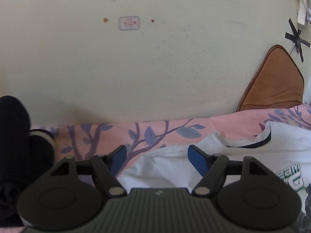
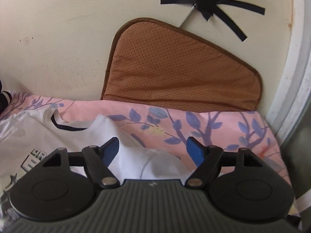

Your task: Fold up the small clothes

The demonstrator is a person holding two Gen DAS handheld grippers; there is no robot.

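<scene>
White printed T-shirt (image 2: 29, 136) lies seemingly flat, unfolded.

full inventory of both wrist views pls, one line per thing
white cotton t-shirt with dark neck trim: 1, white with green print, flat on the sheet, neckline toward the wall
pink bedsheet with blue leaf print: 1, pink, under the shirt
brown perforated triangular pad: 1, tan-brown, leaning on the wall behind the sheet
black tape cross: 1, black, on the wall above the pad, over a thin cable
cream wall: 1, stained
black bundle: 1, left edge, unclear what it is
left claw: 1, black with blue pads, open over the shirt
right claw: 1, same, open over the shirt's edge
</scene>
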